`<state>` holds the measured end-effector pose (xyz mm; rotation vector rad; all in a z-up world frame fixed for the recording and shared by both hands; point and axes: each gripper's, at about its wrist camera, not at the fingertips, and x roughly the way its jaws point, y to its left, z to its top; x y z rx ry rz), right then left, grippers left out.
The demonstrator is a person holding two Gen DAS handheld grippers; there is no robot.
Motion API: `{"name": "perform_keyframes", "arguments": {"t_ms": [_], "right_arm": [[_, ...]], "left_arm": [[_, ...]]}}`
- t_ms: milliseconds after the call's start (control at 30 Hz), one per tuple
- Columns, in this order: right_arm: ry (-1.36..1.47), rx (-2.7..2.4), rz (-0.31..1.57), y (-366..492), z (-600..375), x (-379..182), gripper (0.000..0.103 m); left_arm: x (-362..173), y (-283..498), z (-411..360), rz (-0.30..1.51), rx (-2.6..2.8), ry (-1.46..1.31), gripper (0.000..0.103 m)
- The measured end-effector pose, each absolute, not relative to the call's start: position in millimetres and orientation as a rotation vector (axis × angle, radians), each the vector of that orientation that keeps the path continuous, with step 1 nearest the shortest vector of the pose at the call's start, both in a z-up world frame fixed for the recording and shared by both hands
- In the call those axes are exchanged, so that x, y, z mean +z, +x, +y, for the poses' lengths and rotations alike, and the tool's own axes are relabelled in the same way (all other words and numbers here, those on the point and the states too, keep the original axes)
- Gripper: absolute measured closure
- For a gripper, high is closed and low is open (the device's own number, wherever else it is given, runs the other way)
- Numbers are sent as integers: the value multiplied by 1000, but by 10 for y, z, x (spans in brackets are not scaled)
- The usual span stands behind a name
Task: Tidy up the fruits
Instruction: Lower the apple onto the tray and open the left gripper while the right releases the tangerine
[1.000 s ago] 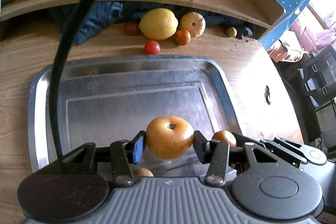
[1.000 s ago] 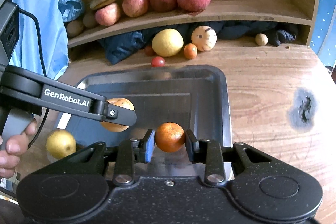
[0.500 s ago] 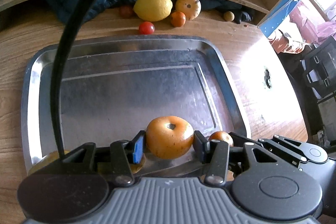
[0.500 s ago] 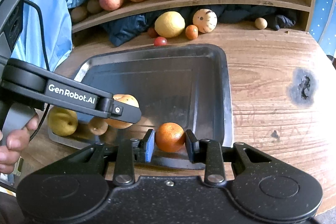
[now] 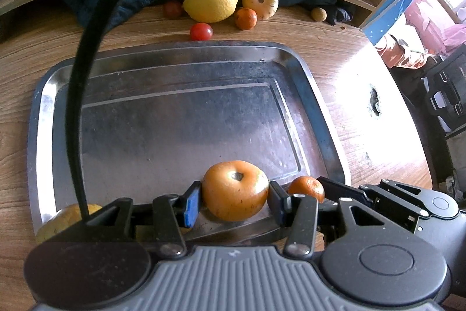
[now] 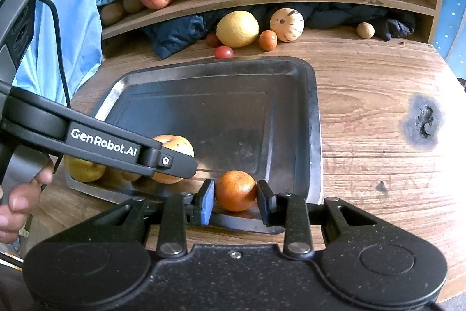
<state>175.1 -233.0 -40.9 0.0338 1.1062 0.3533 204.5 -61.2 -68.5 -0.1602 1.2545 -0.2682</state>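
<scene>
Orange persimmon, stem end up, and small tangerine, both over tray's near edge.

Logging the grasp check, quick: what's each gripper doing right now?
Left gripper: shut on the pale orange fruit.
Right gripper: shut on the small orange.

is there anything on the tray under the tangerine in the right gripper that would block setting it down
Nothing visible does. The right gripper holds the tangerine over the tray's near right corner, which looks bare; the left gripper's persimmon is off to its left.
</scene>
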Motion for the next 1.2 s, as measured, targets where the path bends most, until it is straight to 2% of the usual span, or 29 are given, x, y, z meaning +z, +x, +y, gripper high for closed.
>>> {"name": "perform_keyframes", "arguments": {"t_ms": [400, 500, 800, 1033, 1200], "right_arm": [[23, 360, 1114, 1733, -2331, -399, 67], [16, 360, 1110, 1716, -2336, -382, 62], [7, 369, 1091, 1665, -2383, -278, 44], [0, 396, 1073, 1609, -2371, -163, 23], [-6, 421, 1077, 1622, -2319, -136, 11]], "left_arm": [[-642, 2013, -588, 1246, -264, -170, 50], [-605, 1989, -582, 1239, -263, -173, 48], [-448, 1868, -489, 1214, -249, -180, 36], [-319, 1718, -292, 1199, -197, -164, 20], [-245, 1616, -90, 1186, -163, -162, 14]]}}
